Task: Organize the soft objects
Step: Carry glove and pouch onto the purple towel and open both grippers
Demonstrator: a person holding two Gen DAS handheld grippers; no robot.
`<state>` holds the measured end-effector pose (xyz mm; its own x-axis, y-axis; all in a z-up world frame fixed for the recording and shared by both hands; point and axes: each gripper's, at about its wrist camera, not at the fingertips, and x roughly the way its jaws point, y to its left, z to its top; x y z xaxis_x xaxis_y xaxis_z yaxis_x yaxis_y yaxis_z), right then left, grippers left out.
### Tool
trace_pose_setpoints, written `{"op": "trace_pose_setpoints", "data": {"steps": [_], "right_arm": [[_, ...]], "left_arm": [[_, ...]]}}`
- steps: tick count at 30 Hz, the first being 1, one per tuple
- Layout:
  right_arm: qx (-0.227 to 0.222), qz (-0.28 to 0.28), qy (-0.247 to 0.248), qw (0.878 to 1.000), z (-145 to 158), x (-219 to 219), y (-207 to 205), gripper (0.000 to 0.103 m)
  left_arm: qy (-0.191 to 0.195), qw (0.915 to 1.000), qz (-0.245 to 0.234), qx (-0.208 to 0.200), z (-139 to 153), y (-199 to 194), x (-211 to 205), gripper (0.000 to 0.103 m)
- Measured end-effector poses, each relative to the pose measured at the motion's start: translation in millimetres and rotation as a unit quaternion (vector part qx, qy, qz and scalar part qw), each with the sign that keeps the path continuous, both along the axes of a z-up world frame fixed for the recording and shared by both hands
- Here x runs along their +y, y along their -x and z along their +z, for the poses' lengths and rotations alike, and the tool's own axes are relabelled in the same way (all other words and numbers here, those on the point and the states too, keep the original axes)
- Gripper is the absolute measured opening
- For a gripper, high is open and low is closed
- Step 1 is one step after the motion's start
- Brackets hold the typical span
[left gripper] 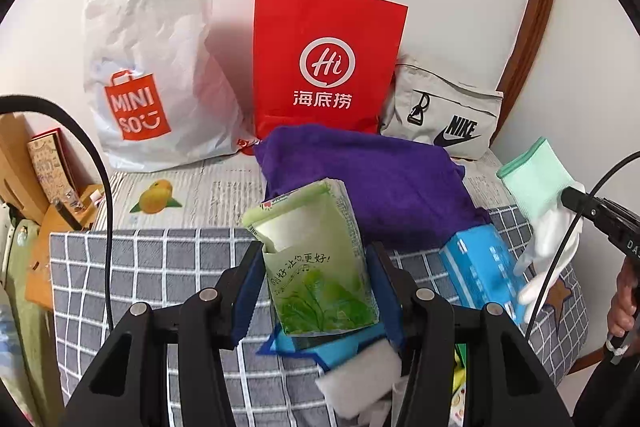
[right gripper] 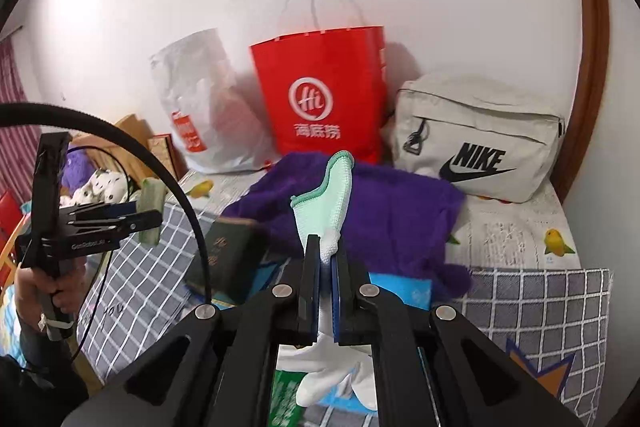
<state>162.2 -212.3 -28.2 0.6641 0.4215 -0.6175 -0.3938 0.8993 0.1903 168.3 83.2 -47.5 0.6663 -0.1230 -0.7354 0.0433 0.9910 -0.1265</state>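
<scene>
My left gripper [left gripper: 316, 263] is shut on a green tissue pack [left gripper: 316, 267] and holds it upright above the checked cloth; it also shows in the right wrist view [right gripper: 150, 217]. My right gripper [right gripper: 326, 251] is shut on a white glove with a mint cuff [right gripper: 330, 195], which hangs up and down from the jaws; the glove also shows in the left wrist view [left gripper: 540, 195]. A purple towel [left gripper: 384, 183] lies crumpled behind both. A blue tissue pack [left gripper: 480, 267] lies on the cloth at the right.
A red paper bag [left gripper: 326, 67], a white Miniso bag [left gripper: 152, 67] and a grey Nike pouch [left gripper: 444, 115] stand against the wall. A dark green book [right gripper: 224, 259] lies on the grey checked cloth [left gripper: 160, 267]. Cardboard boxes [left gripper: 24, 163] and plush toys [right gripper: 100, 183] sit at the left.
</scene>
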Motion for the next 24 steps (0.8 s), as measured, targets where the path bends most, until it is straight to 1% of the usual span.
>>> {"op": "trace_pose_setpoints", "data": {"steps": [7, 14, 17, 19, 21, 24], "right_arm": [[0.012, -0.019, -0.017, 1.0, -11, -7, -57, 0.005], [0.011, -0.029, -0.024, 0.999, -19, -1, -124, 0.005], [0.007, -0.033, -0.021, 0.999, -24, 3, -150, 0.005], [0.014, -0.034, -0.016, 0.999, -33, 6, -168, 0.005], [0.028, -0.041, 0.0, 0.999, -49, 8, -186, 0.005], [0.047, -0.048, 0.018, 0.998, -70, 9, -200, 0.005]], "left_arm": [[0.002, 0.9998, -0.009, 0.015, -6, -46, -6, 0.05], [0.005, 0.9994, -0.018, 0.029, -15, -95, -14, 0.05], [-0.001, 0.999, -0.024, 0.037, -21, -118, -21, 0.05], [-0.005, 0.9988, -0.028, 0.041, -25, -133, -25, 0.05], [-0.007, 0.9986, -0.031, 0.043, -29, -145, -27, 0.05], [-0.01, 0.9982, -0.035, 0.048, -37, -159, -29, 0.05]]}}
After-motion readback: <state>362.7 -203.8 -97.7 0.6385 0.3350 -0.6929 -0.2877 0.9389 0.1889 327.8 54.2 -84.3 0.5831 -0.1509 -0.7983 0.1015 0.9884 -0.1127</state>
